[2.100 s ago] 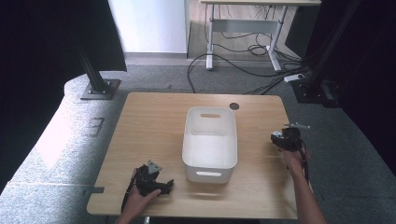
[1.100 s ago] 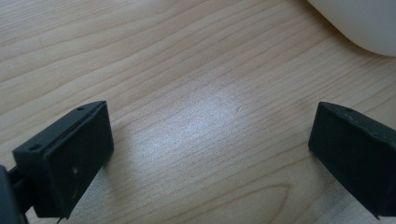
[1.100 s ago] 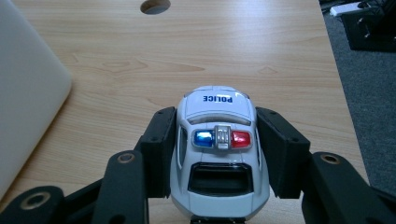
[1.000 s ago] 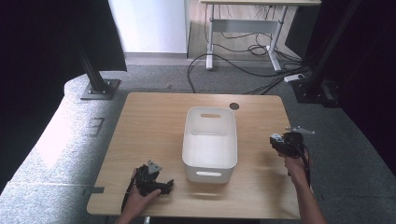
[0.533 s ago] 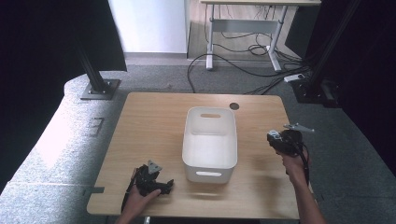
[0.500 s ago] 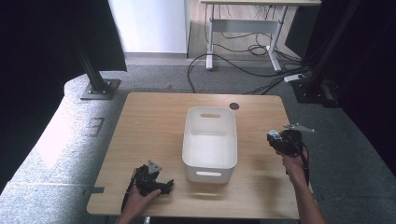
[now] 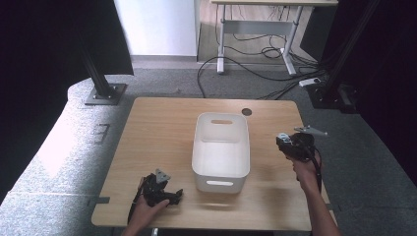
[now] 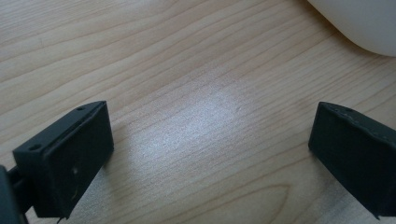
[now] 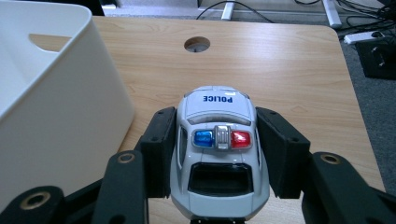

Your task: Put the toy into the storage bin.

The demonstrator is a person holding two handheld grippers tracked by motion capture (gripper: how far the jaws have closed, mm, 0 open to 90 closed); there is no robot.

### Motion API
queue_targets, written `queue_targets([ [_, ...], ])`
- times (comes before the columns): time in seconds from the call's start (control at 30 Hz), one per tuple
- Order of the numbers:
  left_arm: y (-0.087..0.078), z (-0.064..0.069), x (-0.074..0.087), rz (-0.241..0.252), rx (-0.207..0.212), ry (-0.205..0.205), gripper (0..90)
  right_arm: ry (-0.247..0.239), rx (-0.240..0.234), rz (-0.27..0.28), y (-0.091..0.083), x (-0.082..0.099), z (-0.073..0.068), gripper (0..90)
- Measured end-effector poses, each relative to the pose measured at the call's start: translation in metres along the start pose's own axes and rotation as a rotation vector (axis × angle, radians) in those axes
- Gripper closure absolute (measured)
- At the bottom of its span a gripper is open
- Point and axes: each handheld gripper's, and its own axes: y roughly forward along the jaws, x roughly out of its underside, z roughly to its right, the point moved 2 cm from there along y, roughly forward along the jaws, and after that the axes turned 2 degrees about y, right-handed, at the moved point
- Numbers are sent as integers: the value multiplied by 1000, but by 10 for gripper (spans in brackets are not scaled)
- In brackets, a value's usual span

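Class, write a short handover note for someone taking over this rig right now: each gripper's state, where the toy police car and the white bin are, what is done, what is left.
Right gripper: shut on the toy police car, jaws pressing both its sides, held off the table just right of the white bin.
Left gripper: open, nothing between its jaws, low over the table's near left part beside the bin's corner.
Bin: mid-table, nothing visible inside it in the high view.
Done: car picked up.
Left, probably: carry the car over the bin's rim, release it inside, withdraw.
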Motion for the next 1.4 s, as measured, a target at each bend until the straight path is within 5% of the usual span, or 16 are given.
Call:
queue_targets([
  [0.7,0,0,0,-1,1,1,0,-21,-34,21,-7,-10,-20,504],
  [1.4,0,0,0,-2,2,2,0,-56,-86,47,-11,-31,-59,504],
])
